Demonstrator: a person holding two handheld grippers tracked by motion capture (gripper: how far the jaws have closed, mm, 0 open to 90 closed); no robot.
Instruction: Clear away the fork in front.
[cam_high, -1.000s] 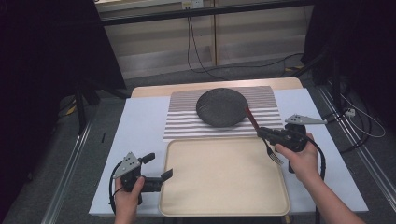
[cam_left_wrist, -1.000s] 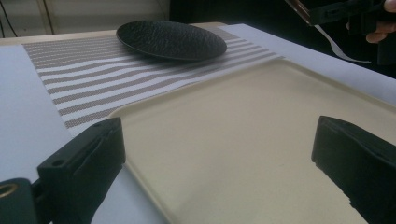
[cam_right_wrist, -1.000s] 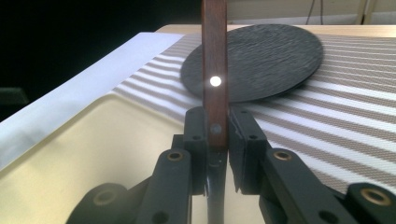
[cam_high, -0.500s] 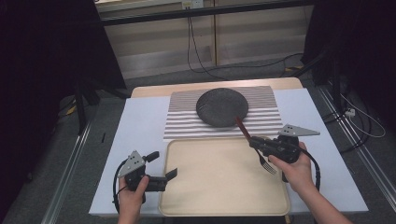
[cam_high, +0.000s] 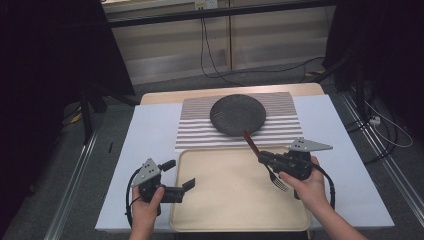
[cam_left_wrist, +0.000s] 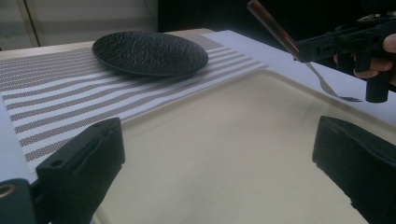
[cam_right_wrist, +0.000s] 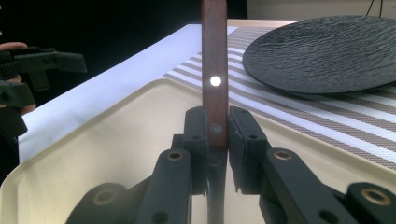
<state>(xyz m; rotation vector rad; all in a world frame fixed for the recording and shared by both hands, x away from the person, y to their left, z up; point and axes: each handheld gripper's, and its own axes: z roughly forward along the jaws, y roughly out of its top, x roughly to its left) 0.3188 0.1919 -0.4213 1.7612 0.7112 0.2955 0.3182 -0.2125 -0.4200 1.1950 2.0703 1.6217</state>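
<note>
A fork (cam_high: 264, 161) held up over a big tan tray (cam_high: 220, 210).

The fork has a brown wooden handle with a shiny round dot on it, and thin silver prongs. The right gripper (cam_high: 263, 158) is squeezed tight on the handle, near where the wood ends. The prongs point down toward the tray and the handle tips up toward the bumpy black plate (cam_high: 237, 114) on the stripy mat (cam_high: 200, 127). The left gripper (cam_high: 189, 184) has its jaws wide apart with nothing in them, at the tray's left edge.
</note>
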